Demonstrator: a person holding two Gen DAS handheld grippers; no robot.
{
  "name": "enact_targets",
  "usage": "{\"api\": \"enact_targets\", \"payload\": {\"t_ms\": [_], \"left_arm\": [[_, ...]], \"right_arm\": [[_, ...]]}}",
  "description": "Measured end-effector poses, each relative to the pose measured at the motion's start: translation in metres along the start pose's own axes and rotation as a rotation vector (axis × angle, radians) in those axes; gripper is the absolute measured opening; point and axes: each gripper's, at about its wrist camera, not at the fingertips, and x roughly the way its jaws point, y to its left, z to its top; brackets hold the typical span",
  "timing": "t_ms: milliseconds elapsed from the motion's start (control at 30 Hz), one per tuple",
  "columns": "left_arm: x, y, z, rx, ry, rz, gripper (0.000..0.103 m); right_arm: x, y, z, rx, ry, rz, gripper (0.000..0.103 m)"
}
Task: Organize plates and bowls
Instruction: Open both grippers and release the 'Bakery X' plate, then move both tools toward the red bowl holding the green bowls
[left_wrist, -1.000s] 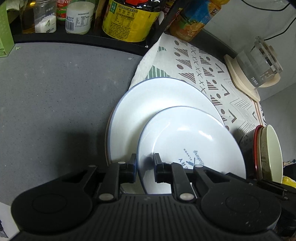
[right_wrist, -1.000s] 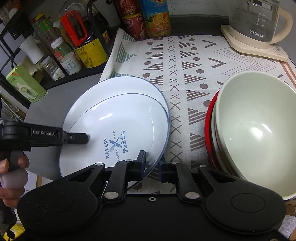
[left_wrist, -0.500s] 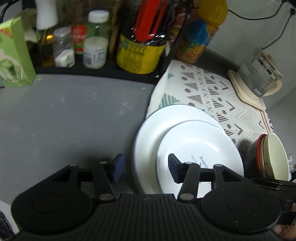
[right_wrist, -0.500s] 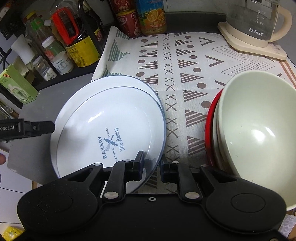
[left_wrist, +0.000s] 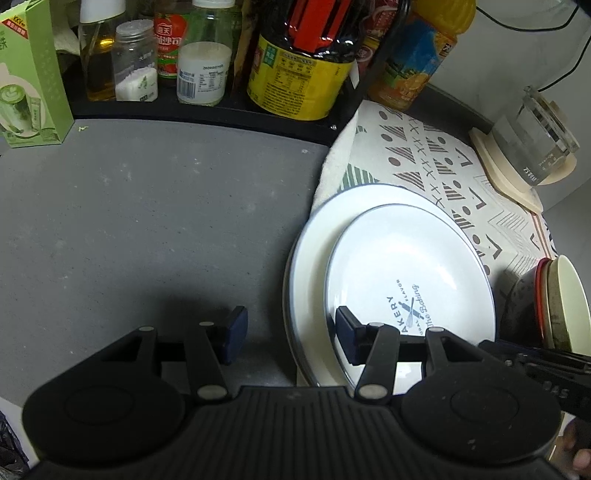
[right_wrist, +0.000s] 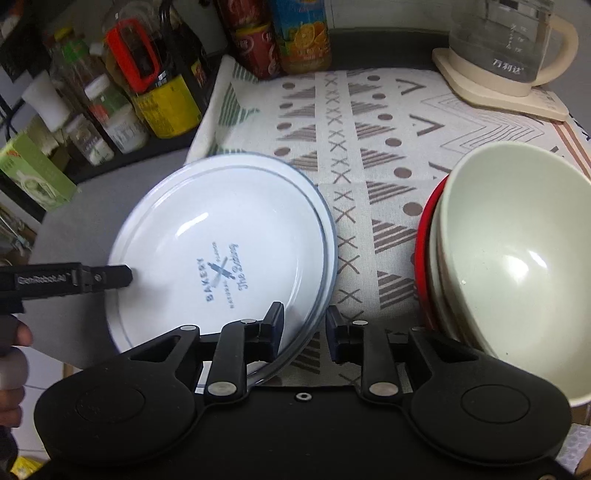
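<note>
While you held your left tongs low over the grey counter, their fingers stood spread wide, one over bare counter and one above the near left rim of the small plate. That plate, printed with a bakery mark, lay on the big plate, which sat half on the counter and half on the patterned cloth. At the far right edge stood stacked bowls, and bottles lined the far side.

From your right tongs, you had the fingers parted a little, straddling the near right rim of the big plate; whether they touched it I cannot tell. The small plate rested inside. Your left tongs reached in from the left over it. The cream bowl, nested in a red one, sat to the right on the cloth, with a glass kettle far right.
</note>
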Motion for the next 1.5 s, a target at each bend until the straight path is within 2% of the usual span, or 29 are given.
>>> {"api": "enact_targets", "payload": {"t_ms": [133, 300, 367, 433, 500, 600, 667, 733, 833, 967, 1100, 1233, 1333, 1467, 1500], "left_arm": [[-0.006, 0.0, 0.003, 0.006, -0.012, 0.003, 0.05], [-0.025, -0.013, 0.012, 0.033, -0.033, -0.045, 0.051], [-0.032, -0.023, 0.015, 0.05, -0.04, -0.059, 0.051], [-0.037, -0.034, 0.02, 0.068, -0.046, -0.073, 0.058], [-0.041, -0.046, 0.024, 0.077, -0.057, -0.086, 0.071], [-0.044, -0.066, 0.03, 0.093, -0.074, -0.099, 0.079], [-0.044, -0.082, 0.033, 0.102, -0.079, -0.118, 0.082], [-0.043, -0.099, 0.034, 0.122, -0.079, -0.147, 0.084], [-0.038, -0.125, 0.033, 0.15, -0.077, -0.164, 0.085], [-0.03, -0.156, 0.027, 0.151, -0.052, -0.181, 0.085], [-0.021, -0.181, 0.019, 0.134, -0.019, -0.17, 0.084], [-0.011, -0.201, 0.009, 0.116, -0.004, -0.174, 0.084], [-0.002, -0.211, 0.0, 0.099, 0.009, -0.163, 0.084], [0.013, -0.22, -0.011, 0.055, 0.038, -0.152, 0.078], [0.016, -0.222, -0.014, 0.049, 0.038, -0.154, 0.075]], "right_arm": [[-0.021, -0.001, 0.004, 0.007, -0.081, 0.039, 0.026], [-0.052, -0.01, 0.011, 0.045, -0.158, 0.041, 0.027], [-0.064, -0.017, 0.013, 0.059, -0.192, 0.037, 0.036], [-0.076, -0.027, 0.015, 0.082, -0.227, 0.026, 0.047], [-0.086, -0.038, 0.018, 0.099, -0.259, 0.014, 0.052], [-0.099, -0.056, 0.018, 0.133, -0.281, -0.016, 0.065], [-0.106, -0.07, 0.017, 0.157, -0.303, -0.04, 0.079], [-0.112, -0.085, 0.015, 0.169, -0.322, -0.065, 0.087], [-0.117, -0.11, 0.011, 0.2, -0.329, -0.084, 0.091], [-0.118, -0.138, 0.005, 0.233, -0.307, -0.102, 0.092], [-0.11, -0.164, 0.001, 0.245, -0.24, -0.121, 0.092], [-0.097, -0.183, -0.001, 0.259, -0.189, -0.091, 0.091], [-0.087, -0.193, -0.003, 0.254, -0.146, -0.07, 0.082], [-0.071, -0.205, -0.003, 0.25, -0.076, -0.029, 0.066], [-0.067, -0.207, -0.003, 0.242, -0.061, -0.016, 0.065]]}}
